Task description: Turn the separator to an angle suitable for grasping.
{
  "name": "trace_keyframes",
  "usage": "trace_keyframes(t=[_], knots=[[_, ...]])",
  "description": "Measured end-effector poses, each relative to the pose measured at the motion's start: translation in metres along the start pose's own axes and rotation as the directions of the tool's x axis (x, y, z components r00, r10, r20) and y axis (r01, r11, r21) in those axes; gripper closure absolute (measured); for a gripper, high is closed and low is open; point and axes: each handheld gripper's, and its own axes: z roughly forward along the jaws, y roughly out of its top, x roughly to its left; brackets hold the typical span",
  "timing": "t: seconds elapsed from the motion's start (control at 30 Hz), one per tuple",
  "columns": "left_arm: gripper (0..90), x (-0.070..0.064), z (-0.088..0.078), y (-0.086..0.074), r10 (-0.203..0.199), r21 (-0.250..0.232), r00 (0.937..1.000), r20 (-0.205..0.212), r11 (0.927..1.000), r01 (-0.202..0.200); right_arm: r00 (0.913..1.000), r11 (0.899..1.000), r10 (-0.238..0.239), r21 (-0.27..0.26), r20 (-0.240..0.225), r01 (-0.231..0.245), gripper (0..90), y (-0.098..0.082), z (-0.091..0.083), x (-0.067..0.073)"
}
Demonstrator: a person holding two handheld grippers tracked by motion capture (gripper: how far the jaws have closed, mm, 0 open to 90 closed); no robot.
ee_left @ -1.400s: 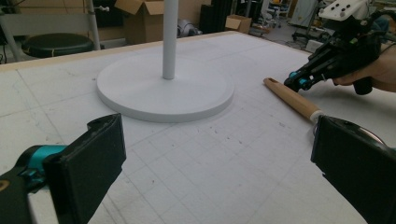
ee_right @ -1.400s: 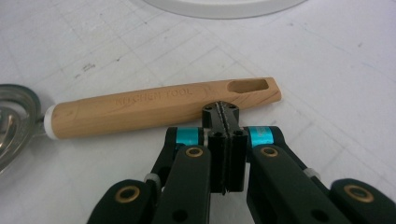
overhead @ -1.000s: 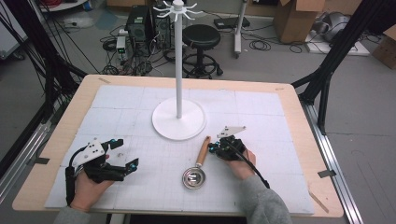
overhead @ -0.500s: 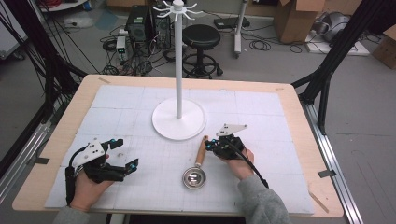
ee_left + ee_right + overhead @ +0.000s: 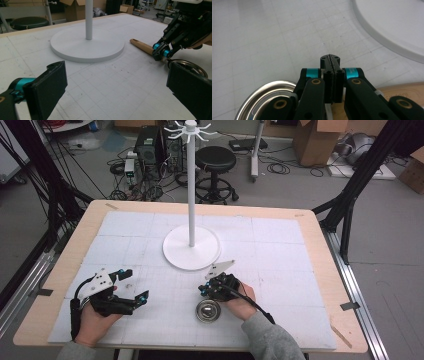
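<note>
A small ladle lies on the white mat, its metal bowl (image 5: 209, 310) in front of the stand. My right gripper (image 5: 204, 290) hovers low over the ladle's neck and covers the wooden handle in the high view. In the right gripper view my right gripper (image 5: 330, 60) is shut, pad against pad, with the metal bowl (image 5: 262, 100) lower left and the wooden handle (image 5: 402, 91) lower right beneath it. The left gripper view shows the handle (image 5: 142, 46) pointing toward the stand base. My left gripper (image 5: 134, 285) rests open at the front left with nothing between its jaws.
A white stand with a round base (image 5: 191, 247) and a tall pole topped by hooks (image 5: 190, 127) rises at the middle of the mat. The wooden table edge (image 5: 320, 250) frames the mat. A stool and boxes stand on the floor beyond.
My right gripper has slid left, from beside the wooden handle to over it, hiding the handle in the high view. The left gripper and the ladle's bowl have stayed put.
</note>
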Motion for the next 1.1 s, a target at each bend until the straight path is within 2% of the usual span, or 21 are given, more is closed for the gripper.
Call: trace_keyframes(t=[0.07,0.37,0.87,1.1], knots=[[3.7,-0.0001,-0.0001,0.0001,0.0,-0.001,1.0,0.0,1.0,0.0,0.9999,1.0,-0.013,0.018,0.008,0.013,90.0,-0.0001,0.0023,0.0008],[3.7,-0.0002,0.0001,-0.0001,-0.001,0.004,1.0,0.003,1.0,0.001,0.9999,0.999,-0.007,0.05,-0.009,0.008,90.0,-0.0016,0.0066,0.0011],[3.7,0.0004,-0.0004,-0.0003,-0.002,0.006,1.0,0.002,1.0,0.002,0.9999,0.998,-0.015,0.058,-0.006,0.015,90.0,-0.0038,0.0062,0.0025],[3.7,0.0007,-0.0009,-0.0002,-0.002,0.003,1.0,0.002,1.0,0.002,1.0,0.997,-0.001,0.071,-0.008,0.002,90.0,-0.0051,0.0037,0.004]])
